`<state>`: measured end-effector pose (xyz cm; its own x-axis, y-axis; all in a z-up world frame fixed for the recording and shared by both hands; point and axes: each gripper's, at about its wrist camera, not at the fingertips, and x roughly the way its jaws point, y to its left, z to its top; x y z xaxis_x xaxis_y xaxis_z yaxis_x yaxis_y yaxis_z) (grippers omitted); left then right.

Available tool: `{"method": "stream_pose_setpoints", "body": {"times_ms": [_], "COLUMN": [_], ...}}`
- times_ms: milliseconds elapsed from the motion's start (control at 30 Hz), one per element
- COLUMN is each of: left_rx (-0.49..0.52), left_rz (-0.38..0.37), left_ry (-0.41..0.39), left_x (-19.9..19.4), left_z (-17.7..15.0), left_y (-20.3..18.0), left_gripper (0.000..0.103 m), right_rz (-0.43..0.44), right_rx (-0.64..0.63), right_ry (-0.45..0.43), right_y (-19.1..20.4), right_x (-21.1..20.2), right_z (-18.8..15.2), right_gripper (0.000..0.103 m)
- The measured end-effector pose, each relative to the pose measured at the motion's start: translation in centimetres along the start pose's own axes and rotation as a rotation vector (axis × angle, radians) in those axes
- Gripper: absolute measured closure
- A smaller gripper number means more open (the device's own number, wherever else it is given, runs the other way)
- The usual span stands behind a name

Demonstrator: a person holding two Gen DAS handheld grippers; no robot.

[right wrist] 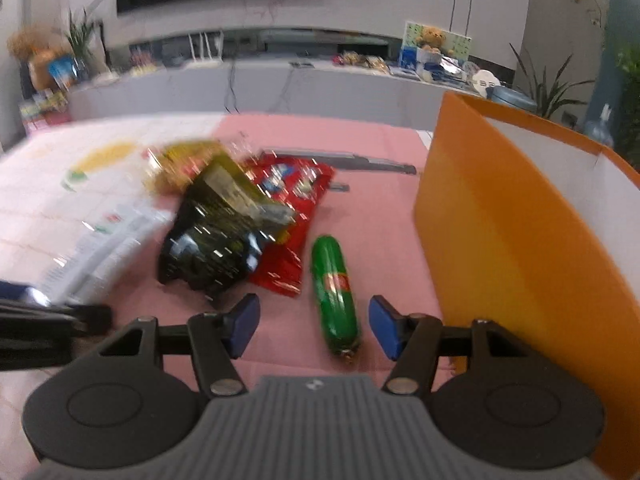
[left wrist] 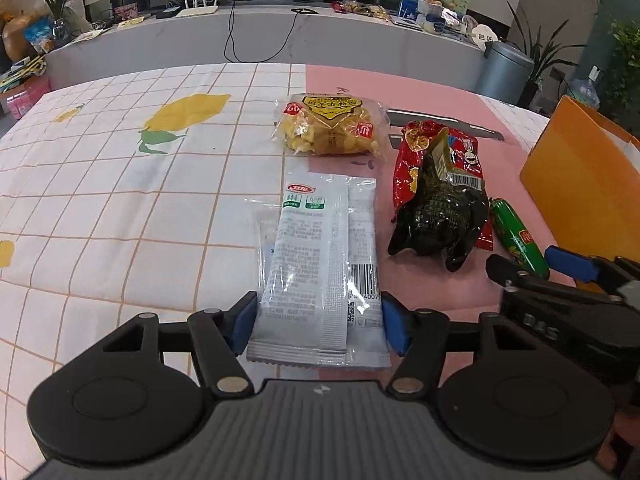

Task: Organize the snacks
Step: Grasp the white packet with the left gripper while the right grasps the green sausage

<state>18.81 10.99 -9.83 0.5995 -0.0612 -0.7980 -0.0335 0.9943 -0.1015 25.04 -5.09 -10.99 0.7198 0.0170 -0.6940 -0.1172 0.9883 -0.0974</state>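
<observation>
Blue pads of our left gripper (left wrist: 319,326) flank the white packet's (left wrist: 320,264) near end, seemingly touching it, though we cannot tell whether they grip. Our right gripper (right wrist: 314,326) stands spread around the green sausage (right wrist: 334,294) beside the orange box (right wrist: 520,248). Crinkly film is light and slippery; we'd pinch its sealed edge.

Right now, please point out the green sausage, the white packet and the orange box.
green sausage (right wrist: 334,292): right wrist view, middle, red label.
white packet (left wrist: 316,256): left wrist view, printed middle.
orange box (right wrist: 500,248): right wrist view, outer wall.
</observation>
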Motion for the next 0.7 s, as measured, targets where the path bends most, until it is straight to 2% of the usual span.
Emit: {"method": "stream_pose_setpoints", "body": {"times_ms": [67, 100, 133, 167, 200, 267, 467, 633, 667, 700], "left_rx": [0.005, 0.013, 0.022, 0.032, 0.043, 0.054, 0.08, 0.153, 0.148, 0.131], "left_rz": [0.004, 0.007, 0.014, 0.024, 0.029, 0.024, 0.029, 0.035, 0.032, 0.03], "left_ry": [-0.01, -0.025, -0.039, -0.049, -0.057, -0.065, -0.072, -0.054, -0.055, -0.059], "left_x": [-0.3, -0.5, -0.7, -0.9, -1.1, -1.4, -2.1, -3.5, -3.5, -3.4], "left_z": [0.0, 0.0, 0.0, 0.0, 0.0, 0.1, -0.3, -1.7, -1.7, -1.7], "left_y": [0.1, 0.1, 0.1, 0.0, 0.0, -0.1, -0.1, 0.2, 0.3, 0.6], "left_gripper": [0.027, 0.026, 0.026, 0.026, 0.028, 0.034, 0.041, 0.04, 0.037, 0.034], "right_rz": [-0.004, 0.003, 0.008, 0.001, -0.008, -0.017, -0.005, 0.036, 0.039, 0.043], "right_rx": [0.008, 0.011, 0.004, -0.008, -0.029, -0.057, -0.086, -0.129, -0.129, -0.127], "right_ry": [-0.018, -0.019, -0.024, -0.027, -0.028, -0.032, -0.001, 0.044, 0.042, 0.035], "right_y": [-0.1, -0.1, -0.1, 0.1, 0.4, 0.8, 1.6, 2.7, 2.8, 2.9], "right_x": [0.4, 0.5, 0.5, 0.5, 0.5, 0.3, -0.6, -1.9, -1.9, -1.9], "right_z": [0.0, 0.0, 0.0, 0.1, 0.0, -0.1, -0.4, -0.7, -0.8, -0.8], "right_gripper": [0.044, 0.05, 0.062, 0.068, 0.082, 0.082, 0.082, 0.08, 0.079, 0.073]}}
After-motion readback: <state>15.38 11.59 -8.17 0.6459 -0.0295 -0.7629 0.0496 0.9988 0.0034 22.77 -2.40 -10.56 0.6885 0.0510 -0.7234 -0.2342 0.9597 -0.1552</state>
